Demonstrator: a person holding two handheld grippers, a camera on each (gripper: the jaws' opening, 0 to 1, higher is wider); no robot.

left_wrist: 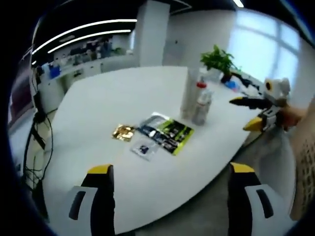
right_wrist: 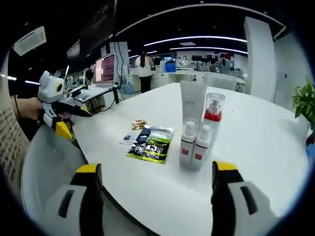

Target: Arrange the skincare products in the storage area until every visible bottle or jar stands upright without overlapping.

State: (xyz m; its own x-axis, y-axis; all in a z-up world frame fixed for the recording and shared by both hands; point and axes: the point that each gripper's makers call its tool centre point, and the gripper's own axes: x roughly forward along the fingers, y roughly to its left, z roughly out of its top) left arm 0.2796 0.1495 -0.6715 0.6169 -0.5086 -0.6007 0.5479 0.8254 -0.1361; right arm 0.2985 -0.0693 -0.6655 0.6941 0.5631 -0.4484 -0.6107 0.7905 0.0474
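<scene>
Several skincare bottles stand upright in a tight cluster on the white table point(right_wrist: 256, 147): a white tube point(right_wrist: 193, 101), a tall pump bottle with a red collar point(right_wrist: 213, 115) and two small spray bottles point(right_wrist: 187, 142) point(right_wrist: 201, 145). In the left gripper view the tube point(left_wrist: 188, 96) and the red-collared bottle point(left_wrist: 202, 103) stand at the table's right side. Flat sachets lie beside them: a green-black packet point(right_wrist: 151, 142) point(left_wrist: 170, 132), a gold one point(right_wrist: 139, 124) point(left_wrist: 123, 132) and a small clear one point(left_wrist: 144, 149). My left gripper point(left_wrist: 171, 168) point(right_wrist: 78, 123) is open and empty, off the table's edge. My right gripper point(right_wrist: 155, 167) point(left_wrist: 240, 114) is open too, short of the bottles.
A potted plant point(left_wrist: 219, 59) point(right_wrist: 304, 101) stands at the table's far end. Cables point(left_wrist: 37, 128) hang beside the table. A desk with a lit monitor point(right_wrist: 105, 69) and a standing person point(right_wrist: 145, 69) are in the background. A grey chair back point(right_wrist: 44, 162) sits by the table edge.
</scene>
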